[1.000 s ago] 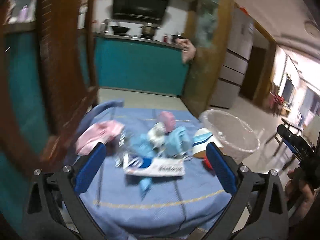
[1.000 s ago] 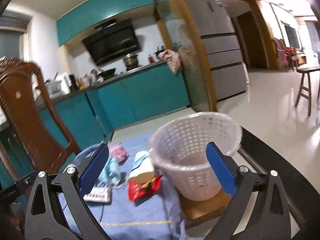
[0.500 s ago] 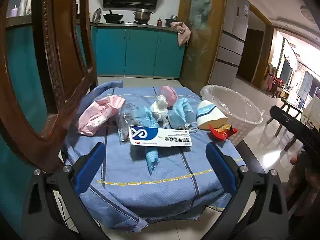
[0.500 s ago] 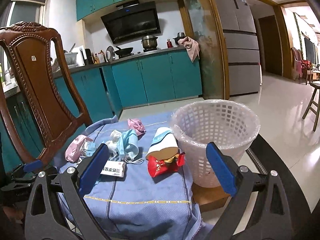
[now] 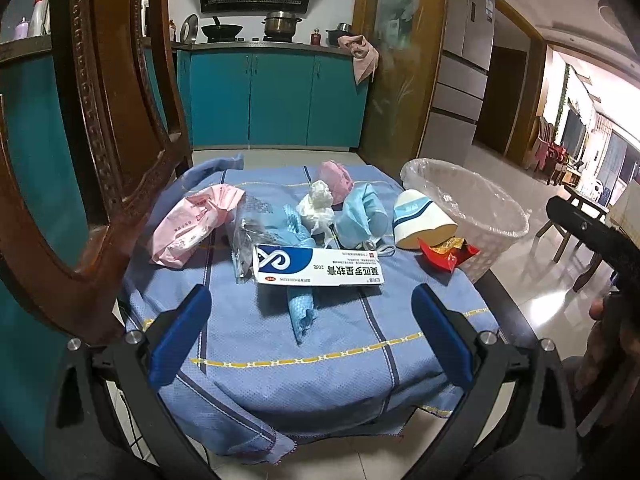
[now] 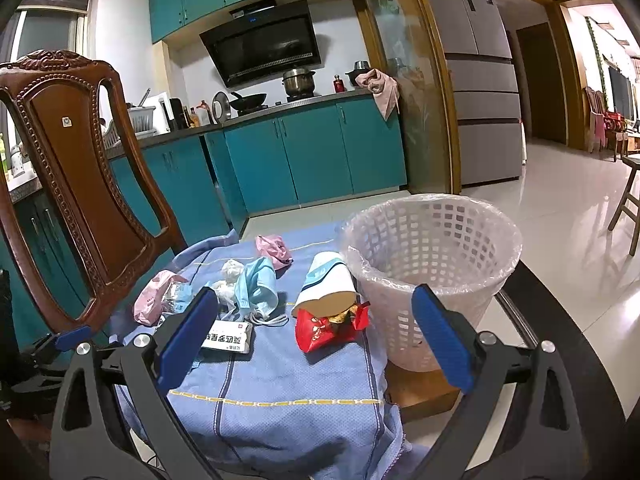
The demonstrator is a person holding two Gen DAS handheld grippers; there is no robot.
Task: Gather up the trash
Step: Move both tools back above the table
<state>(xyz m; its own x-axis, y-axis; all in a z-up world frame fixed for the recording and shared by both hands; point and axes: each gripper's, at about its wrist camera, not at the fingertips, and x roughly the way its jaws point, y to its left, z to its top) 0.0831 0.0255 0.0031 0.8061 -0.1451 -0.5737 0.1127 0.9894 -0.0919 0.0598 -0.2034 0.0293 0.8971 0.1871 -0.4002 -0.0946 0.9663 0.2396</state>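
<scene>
On the blue tablecloth lies a scatter of trash, and both grippers hang short of it with nothing between their fingers. The left gripper has its blue pads spread wide, framing the near half of the cloth; the right gripper is likewise spread wide, with its left pad in front of the medicine box and its right pad in front of the basket wall. The white-and-blue medicine box lies flat nearest the left camera, resting on a crumpled blue cloth strip and touching a clear plastic bag. To its left sits a pink wipes packet, close to the carved wooden chair. Behind the box are a wad of white tissue, a crumpled pink item at the far edge, and a light-blue face mask whose ear loops trail toward the box. Right of the mask a paper cup lies on its side, its open mouth facing the cameras, touching a red snack wrapper. Just beside the cup and wrapper, at the right edge of the cloth, stands a white lattice wastebasket lined with a clear bag, upright; in the right wrist view it rests on a wooden block. The inside of the basket that shows holds only the liner.
</scene>
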